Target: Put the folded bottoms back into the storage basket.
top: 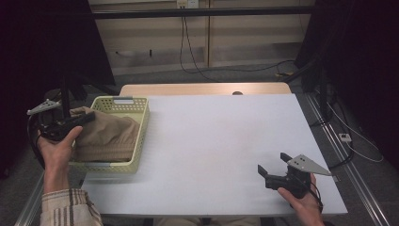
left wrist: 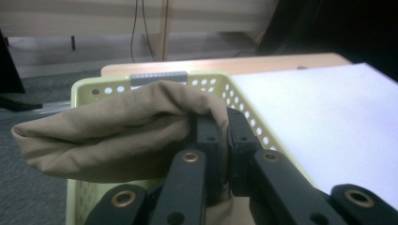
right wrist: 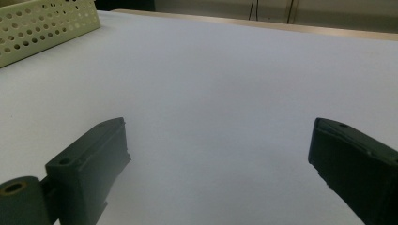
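Tan cloth (top: 106,134) bunched inside the pale green basket (top: 141,123), spilling over the basket's left rim. Left tool (left wrist: 220,136) clamped tight on a fold of that cloth just above the basket's left side, pads pressed together with fabric pinched between. Judged soft, light and limp: likely to sag and trail from any single pinch, no risk of breakage, some risk of snagging on the perforated wall. Best taken at a thick gathered fold rather than a thin edge. Right tool (right wrist: 220,159) spread wide and empty, resting on the white counter (top: 221,136) well right of the basket.
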{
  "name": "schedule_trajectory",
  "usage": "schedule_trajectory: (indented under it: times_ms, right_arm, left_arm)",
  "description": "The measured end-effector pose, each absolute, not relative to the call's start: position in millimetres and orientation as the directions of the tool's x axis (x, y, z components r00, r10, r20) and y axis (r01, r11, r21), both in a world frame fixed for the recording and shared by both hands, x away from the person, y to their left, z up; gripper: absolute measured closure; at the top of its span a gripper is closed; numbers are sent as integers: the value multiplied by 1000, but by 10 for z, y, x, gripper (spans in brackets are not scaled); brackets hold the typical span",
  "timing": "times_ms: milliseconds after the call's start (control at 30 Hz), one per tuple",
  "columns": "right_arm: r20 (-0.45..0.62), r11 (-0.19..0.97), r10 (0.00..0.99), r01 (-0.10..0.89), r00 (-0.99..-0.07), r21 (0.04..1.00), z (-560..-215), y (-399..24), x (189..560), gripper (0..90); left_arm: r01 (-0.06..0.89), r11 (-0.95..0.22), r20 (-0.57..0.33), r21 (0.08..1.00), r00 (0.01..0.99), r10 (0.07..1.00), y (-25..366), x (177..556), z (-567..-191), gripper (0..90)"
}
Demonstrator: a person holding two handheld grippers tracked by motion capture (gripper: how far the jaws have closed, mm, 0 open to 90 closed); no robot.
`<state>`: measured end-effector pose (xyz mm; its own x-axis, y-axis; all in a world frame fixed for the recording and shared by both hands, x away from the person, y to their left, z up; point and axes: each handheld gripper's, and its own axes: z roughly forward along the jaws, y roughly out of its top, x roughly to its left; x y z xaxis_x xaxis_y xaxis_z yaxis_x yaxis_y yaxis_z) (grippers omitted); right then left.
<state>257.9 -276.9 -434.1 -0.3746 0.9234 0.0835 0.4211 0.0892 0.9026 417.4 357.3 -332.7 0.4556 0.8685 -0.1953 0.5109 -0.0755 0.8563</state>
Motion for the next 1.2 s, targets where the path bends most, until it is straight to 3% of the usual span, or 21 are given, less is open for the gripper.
schedule_trajectory:
  times_ms: [300, 533, 1200]
  right_arm:
    - [82, 91, 923, 422, -376, 902, -4340, -2769, 2578, 49]
    - [86, 87, 925, 427, -370, 900, -4345, -2770, 2586, 49]
    - [81, 93, 923, 423, -375, 901, -4344, -2766, 2580, 49]
  left_arm:
    - [556, -104, -162, 825, 409, 898, 3591, 4249, -3426, 865]
    - [537, -95, -168, 838, 421, 891, 3552, 4346, -3480, 865]
    - [645, -119, -133, 755, 327, 936, 3655, 4405, -3632, 864]
